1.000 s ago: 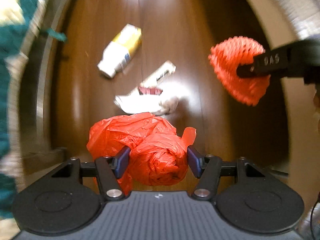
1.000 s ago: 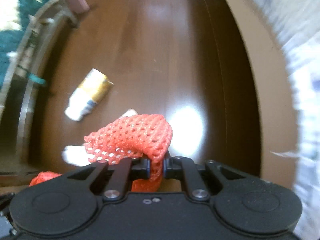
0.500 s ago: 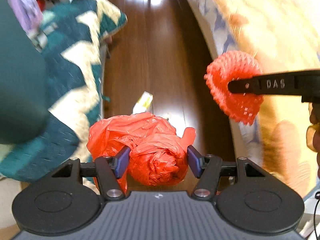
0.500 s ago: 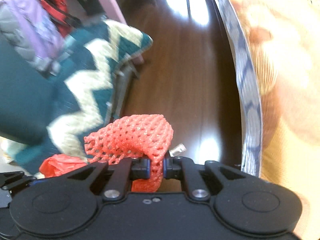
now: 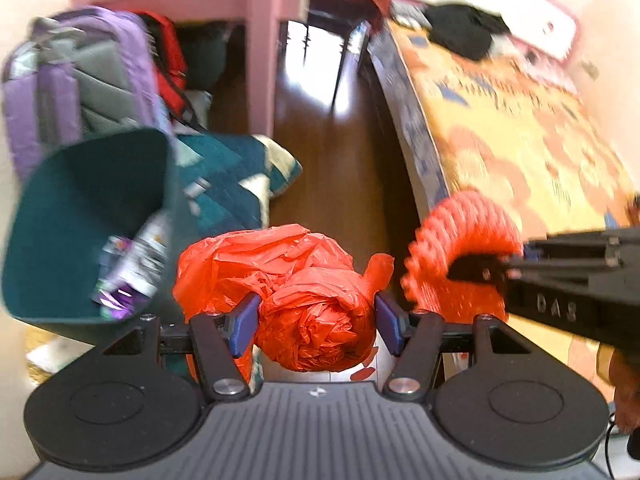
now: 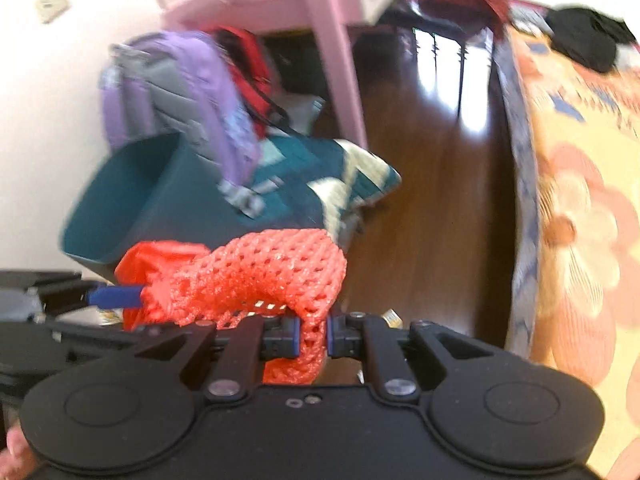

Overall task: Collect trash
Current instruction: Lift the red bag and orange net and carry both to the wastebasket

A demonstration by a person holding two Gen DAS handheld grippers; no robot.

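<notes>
My left gripper (image 5: 316, 322) is shut on a crumpled red plastic bag (image 5: 304, 292) and holds it in the air. My right gripper (image 6: 312, 338) is shut on a red foam net sleeve (image 6: 272, 276), which also shows at the right of the left wrist view (image 5: 460, 256). A dark teal trash bin (image 5: 80, 216) stands at the left with wrappers inside; it also shows in the right wrist view (image 6: 132, 208). The red bag shows left of the net in the right wrist view (image 6: 152, 260).
A purple backpack (image 5: 76, 80) and a red bag lean behind the bin under a pink desk (image 5: 260, 40). A teal zigzag blanket (image 5: 240, 184) lies beside the bin. A bed with an orange floral cover (image 5: 520, 140) runs along the right. Dark wood floor (image 5: 340, 160) lies between.
Both grippers have lifted and tilted up from the floor, keeping their loads. The carton and wrappers on the floor have left view; the teal bin, backpack and desk have come into view.
</notes>
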